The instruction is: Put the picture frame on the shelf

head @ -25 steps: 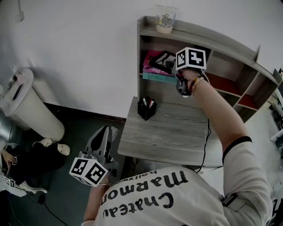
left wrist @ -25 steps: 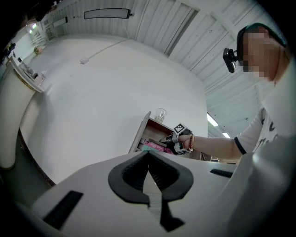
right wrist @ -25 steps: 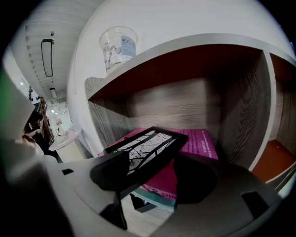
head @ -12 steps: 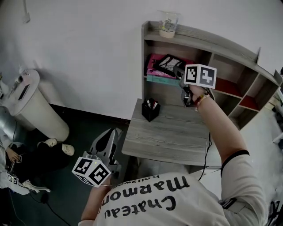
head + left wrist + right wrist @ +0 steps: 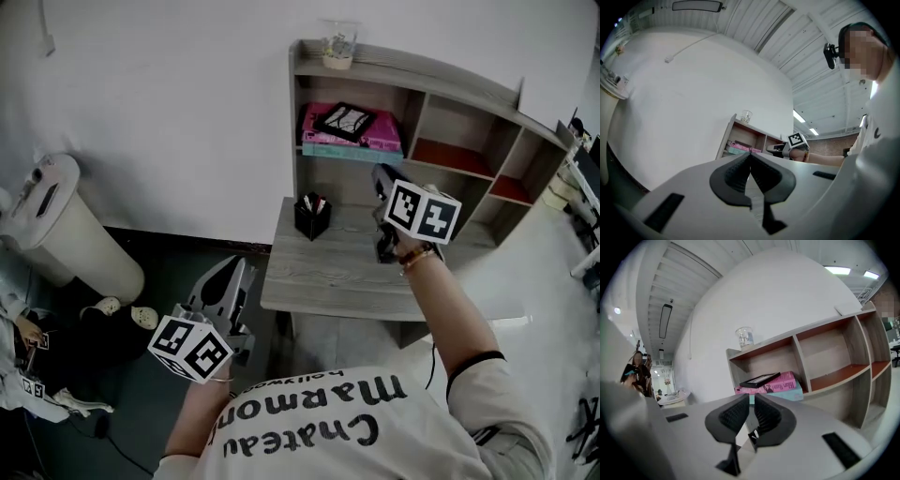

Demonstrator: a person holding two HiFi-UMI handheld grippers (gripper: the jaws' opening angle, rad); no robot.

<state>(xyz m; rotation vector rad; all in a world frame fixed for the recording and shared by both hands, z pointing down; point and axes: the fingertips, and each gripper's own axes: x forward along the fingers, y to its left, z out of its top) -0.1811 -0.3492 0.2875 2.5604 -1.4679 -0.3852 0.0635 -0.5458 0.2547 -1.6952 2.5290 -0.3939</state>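
Note:
The black picture frame (image 5: 345,120) lies flat on a pink book (image 5: 377,142) in the left bay of the grey shelf unit (image 5: 309,67). The right gripper view shows the frame (image 5: 759,379) ahead, on the pink book (image 5: 783,381). My right gripper (image 5: 382,174) hangs over the desk (image 5: 328,277), below and in front of that bay, apart from the frame. Its jaws (image 5: 751,398) are closing with a narrow gap and nothing between them. My left gripper (image 5: 234,270) is low beside the desk's left edge, shut and empty (image 5: 750,154).
A black pen holder (image 5: 312,216) stands on the desk's back left. A clear cup (image 5: 337,47) sits on top of the shelf unit. Red-floored bays (image 5: 450,155) lie to the right. A white bin (image 5: 66,225) stands by the wall at left.
The right gripper has drawn back and down from the shelf bay to over the desk, leaving the frame on the pink book. The left gripper has hardly moved.

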